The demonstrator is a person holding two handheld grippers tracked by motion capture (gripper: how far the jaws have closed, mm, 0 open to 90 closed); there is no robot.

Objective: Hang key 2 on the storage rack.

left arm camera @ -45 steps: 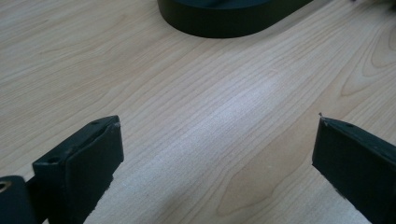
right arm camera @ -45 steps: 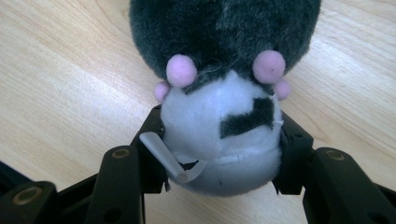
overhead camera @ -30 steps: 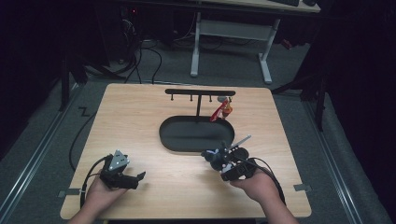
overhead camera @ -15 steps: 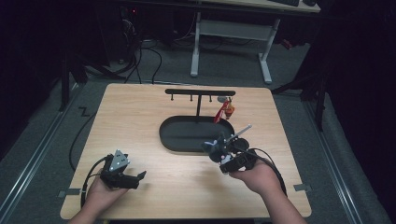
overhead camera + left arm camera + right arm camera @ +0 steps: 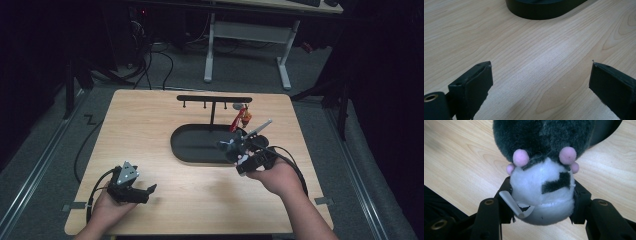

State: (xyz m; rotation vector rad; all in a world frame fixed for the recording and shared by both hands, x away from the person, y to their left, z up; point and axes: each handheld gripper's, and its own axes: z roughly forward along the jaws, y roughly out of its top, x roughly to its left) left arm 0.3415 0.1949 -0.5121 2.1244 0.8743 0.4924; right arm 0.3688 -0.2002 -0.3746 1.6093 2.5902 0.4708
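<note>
The right gripper [image 5: 239,149] is clamped on a small plush toy [image 5: 543,192], its jaws pressing the white part from both sides while the dark grey part with pink pompoms points away from the hand. It hangs above the right end of the black oval tray [image 5: 187,146], which sits at the middle of the table [image 5: 150,125], probably so the toy can go into the tray or up to the black hook rack [image 5: 214,99] behind it, toward the far edge, where a red item [image 5: 242,119] already hangs. The left gripper [image 5: 145,191] rests near the front left corner with jaws wide and empty, seemingly parked out of the way.
</note>
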